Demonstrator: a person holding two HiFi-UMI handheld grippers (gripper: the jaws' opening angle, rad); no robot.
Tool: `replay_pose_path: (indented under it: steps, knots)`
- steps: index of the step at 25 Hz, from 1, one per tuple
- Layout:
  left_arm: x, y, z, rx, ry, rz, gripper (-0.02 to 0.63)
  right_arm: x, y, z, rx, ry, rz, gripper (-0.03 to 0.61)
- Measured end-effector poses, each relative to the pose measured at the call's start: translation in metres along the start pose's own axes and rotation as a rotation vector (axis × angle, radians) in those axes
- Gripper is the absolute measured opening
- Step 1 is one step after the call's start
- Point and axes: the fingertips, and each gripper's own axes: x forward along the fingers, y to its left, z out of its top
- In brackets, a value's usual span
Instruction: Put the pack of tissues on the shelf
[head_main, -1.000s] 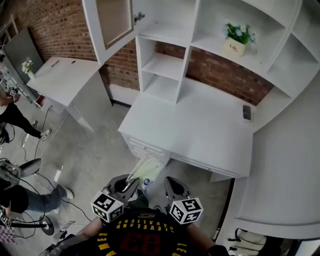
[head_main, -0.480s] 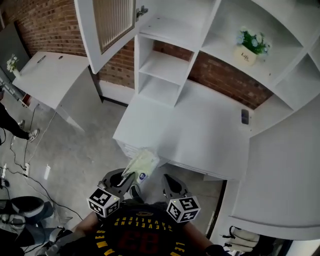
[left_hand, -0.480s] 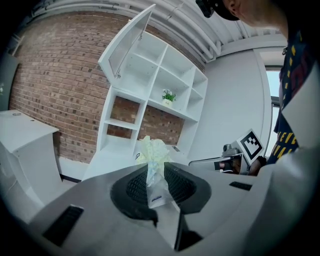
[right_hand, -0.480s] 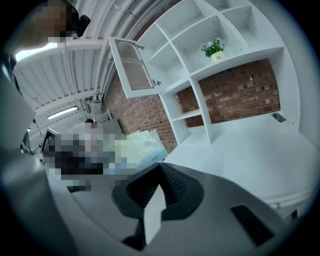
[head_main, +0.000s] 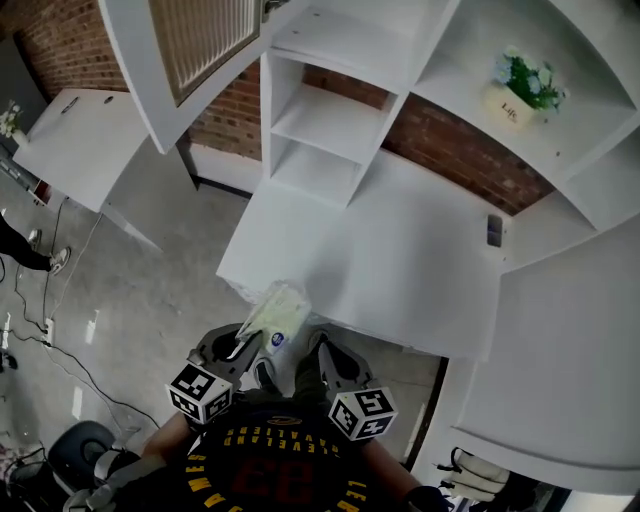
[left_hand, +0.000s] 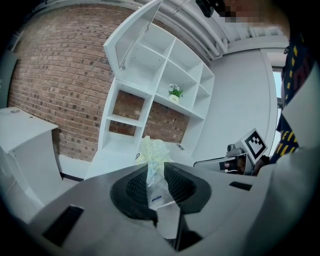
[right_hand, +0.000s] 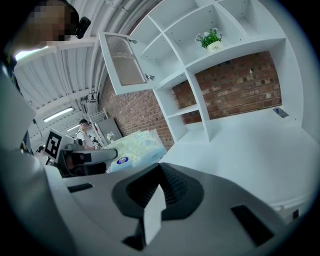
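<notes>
Head view: left claw (head_main: 243, 345) is clamped on the clear wrapper tail of the pale yellow-green plastic-wrapped pack of tissues (head_main: 279, 312). The pack hangs in the air over the near edge of the white worktop (head_main: 400, 250). Right claw (head_main: 318, 352) is closed and empty. Pickup done; reaching the white shelf unit (head_main: 318, 118), set-down and release are left. Writing: small blue oval label on the pack, unreadable; print on the cream flower pot (head_main: 512, 106) looks like "Life".
</notes>
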Motion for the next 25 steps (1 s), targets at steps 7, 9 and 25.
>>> replay_pose_path:
  steps: [7,9,25]
  knots:
    - [0.045,0.017,0.027,-0.005,-0.014,0.083,0.063,0.039,-0.041,0.049,-0.022,-0.021,0.081,0.008]
    - [0.064,0.019,0.038,0.0,-0.022,0.095,0.063,0.05,-0.055,0.065,-0.032,-0.024,0.105,0.008]
    - [0.161,0.022,0.086,-0.006,-0.035,0.177,0.063,0.094,-0.135,0.126,-0.072,0.003,0.217,0.008]
